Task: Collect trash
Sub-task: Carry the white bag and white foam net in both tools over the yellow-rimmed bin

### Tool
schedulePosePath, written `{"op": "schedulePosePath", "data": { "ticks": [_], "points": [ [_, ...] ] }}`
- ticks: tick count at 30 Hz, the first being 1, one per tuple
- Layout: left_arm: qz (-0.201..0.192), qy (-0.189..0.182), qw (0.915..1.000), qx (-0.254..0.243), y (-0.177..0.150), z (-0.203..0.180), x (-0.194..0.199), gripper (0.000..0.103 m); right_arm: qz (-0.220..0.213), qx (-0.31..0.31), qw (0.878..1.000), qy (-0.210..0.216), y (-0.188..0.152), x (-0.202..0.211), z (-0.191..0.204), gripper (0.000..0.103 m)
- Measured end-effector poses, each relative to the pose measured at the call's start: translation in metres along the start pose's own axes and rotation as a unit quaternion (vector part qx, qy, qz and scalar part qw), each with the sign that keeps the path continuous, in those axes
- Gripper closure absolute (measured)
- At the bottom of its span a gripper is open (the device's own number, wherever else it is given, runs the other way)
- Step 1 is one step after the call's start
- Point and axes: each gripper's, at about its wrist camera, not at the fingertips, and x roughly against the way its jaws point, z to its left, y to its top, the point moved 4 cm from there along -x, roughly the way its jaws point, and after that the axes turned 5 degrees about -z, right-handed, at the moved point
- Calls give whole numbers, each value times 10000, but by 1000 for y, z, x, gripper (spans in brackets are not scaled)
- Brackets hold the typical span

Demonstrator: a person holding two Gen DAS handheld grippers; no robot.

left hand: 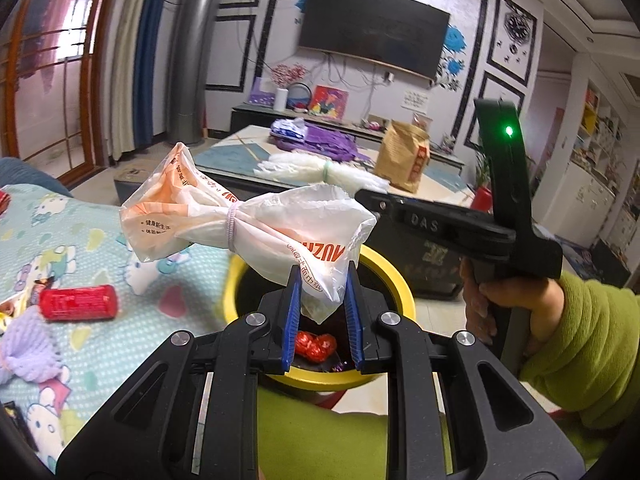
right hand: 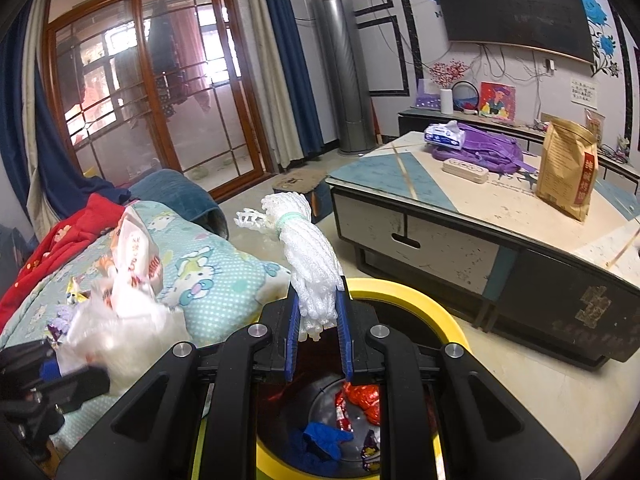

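**Both grippers loaded, hanging over the yellow bin**

Nearest to me, my left gripper is clamped on one end of a white plastic bag with orange print, cinched in the middle by a band; the bundle sticks up and to the left, above the bin. My right gripper is pinched tight on a bundle of white foam netting, tied with a pale green band, which rises away from the blue pads.

Just under both tools sits the round bin with a yellow rim. Inside I see crumpled red wrappers and a blue scrap — trash already in.

In the left view, the right gripper's black body reaches in from the right, held by a hand in a green sleeve.

To the left of the bin lies a teal cartoon-print blanket carrying a red cylinder, a lilac net sleeve and small wrappers.

Farther off stands a low table holding a brown paper bag, a purple backpack and a tissue pack. Behind it — a wall-mounted television.
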Motion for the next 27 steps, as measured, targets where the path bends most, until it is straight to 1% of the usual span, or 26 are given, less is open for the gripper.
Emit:
{"op": "schedulePosePath", "data": {
  "ticks": [11, 17, 23, 27],
  "points": [
    [439, -270, 9981, -322, -21, -18, -29, 88, 119, -200, 9995, -217, -10, -1, -28, 87],
    [661, -501, 9955, -456, -32, -29, -44, 88, 334, -323, 9985, -294, -19, -7, -42, 87],
    [862, -566, 9937, -430, -41, -29, -57, 88, 549, -447, 9968, -374, -28, -15, -53, 87],
    [954, -680, 9920, -480, -48, -31, -63, 88, 678, -512, 9955, -410, -32, -20, -57, 87]
  ]
}}
